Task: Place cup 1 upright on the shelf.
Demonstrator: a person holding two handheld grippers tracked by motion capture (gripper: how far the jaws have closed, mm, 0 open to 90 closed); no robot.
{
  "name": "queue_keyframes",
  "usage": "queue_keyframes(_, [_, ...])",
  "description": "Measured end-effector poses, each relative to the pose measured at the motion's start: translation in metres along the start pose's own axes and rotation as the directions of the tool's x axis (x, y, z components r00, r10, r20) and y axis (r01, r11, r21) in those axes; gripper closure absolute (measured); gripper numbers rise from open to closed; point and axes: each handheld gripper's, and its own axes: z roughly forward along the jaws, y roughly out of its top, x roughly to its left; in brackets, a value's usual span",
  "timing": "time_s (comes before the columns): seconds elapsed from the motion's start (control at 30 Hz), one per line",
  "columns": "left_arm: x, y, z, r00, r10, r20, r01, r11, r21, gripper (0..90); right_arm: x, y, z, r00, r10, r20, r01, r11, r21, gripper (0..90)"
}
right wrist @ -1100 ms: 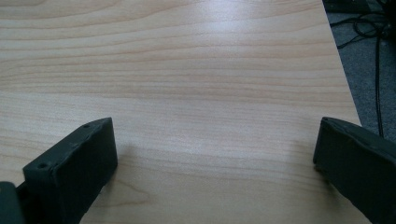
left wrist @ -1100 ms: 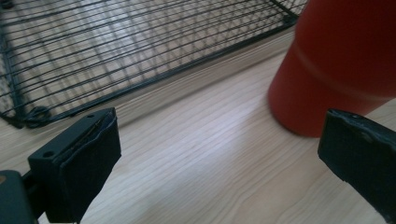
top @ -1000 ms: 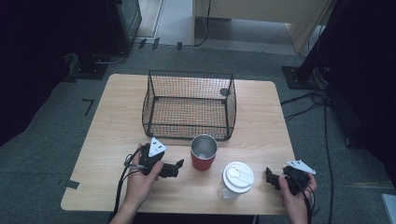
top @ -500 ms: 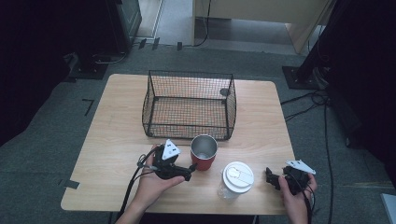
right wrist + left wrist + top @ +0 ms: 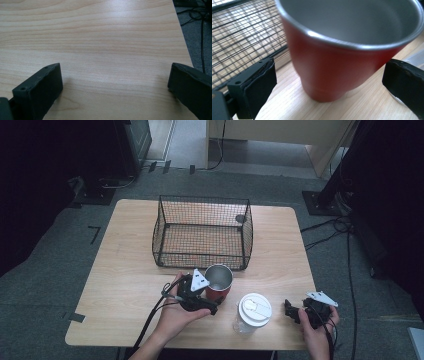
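In the high view the person's left forearm comes up from the bottom edge, left of centre, angled toward the upper right, and the hand grips the left gripper (image 5: 212, 301) with its grey three-cornered plate tipped up toward the wire basket (image 5: 162, 227). A cable trails back along the wrist to the bottom edge. The gripper sits just beside the lower-left side of the red cup (image 5: 218, 282), slightly below the middle of the frame.

In the left gripper view its 2 jaws stand wide apart, 1 at the lower left and 1 at the right edge, with the red cup (image 5: 342, 67) between them; neither pad touches the cup wall.

The cup stands on the table (image 5: 127, 265) with its long axis vertical and its open mouth facing up, showing a bare metal inside. It is just in front of the basket's near wall. A clear cup with a white lid (image 5: 252, 312) stands just to its lower right.

The right hand holds the right gripper (image 5: 292, 312) low at the lower right of the high view, near the table's front corner, pointing left. In the right gripper view its jaws are spread apart over bare wood (image 5: 105, 50).
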Motion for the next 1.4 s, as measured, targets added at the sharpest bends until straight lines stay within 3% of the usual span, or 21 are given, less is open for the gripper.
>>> queue_keyframes(0.17, [-0.003,0.004,0.007,0.9997,0.024,-0.005,-0.024,0.9995,0.019,0.2,0.000,0.000,0.000,1.0000,0.000,0.000,0.000,1.000,0.000,0.0])
queue_keyframes(0.37, [-0.005,0.009,0.014,0.9998,0.009,-0.016,-0.009,0.9998,0.017,7.2,0.000,0.000,0.000,1.0000,0.000,0.000,0.000,1.000,0.000,0.0])
queue_keyframes(0.57, [-0.006,0.012,0.018,0.9994,0.020,-0.027,-0.019,0.9996,0.020,7.1,0.000,0.000,0.000,1.0000,0.000,0.000,0.000,1.000,0.000,0.0])
queue_keyframes(0.83, [-0.007,0.017,0.025,0.9987,-0.012,-0.049,0.013,0.9997,0.019,2.0,0.000,0.000,0.000,1.0000,0.000,0.000,0.000,1.000,0.000,0.0])
queue_keyframes(0.93, [-0.009,0.017,0.028,0.9984,0.003,-0.057,-0.002,0.9999,0.011,2.1,0.000,0.000,0.000,1.0000,0.001,0.000,-0.001,1.000,0.000,0.0])
queue_keyframes(1.03, [-0.011,0.017,0.028,0.9975,0.024,-0.066,-0.024,0.9997,0.002,7.7,0.000,0.000,0.000,1.0000,0.000,0.000,0.000,1.000,0.000,0.0])
queue_keyframes(1.23, [-0.008,0.016,0.026,0.9979,0.030,-0.057,-0.030,0.9995,0.001,8.5,0.000,0.000,0.000,1.0000,0.000,0.000,0.000,1.000,0.000,0.0])
queue_keyframes(1.4, [-0.004,0.016,0.018,0.9957,0.037,-0.085,-0.039,0.9990,-0.023,8.7,0.000,0.000,0.000,1.0000,0.000,0.000,0.000,1.000,0.000,0.0])
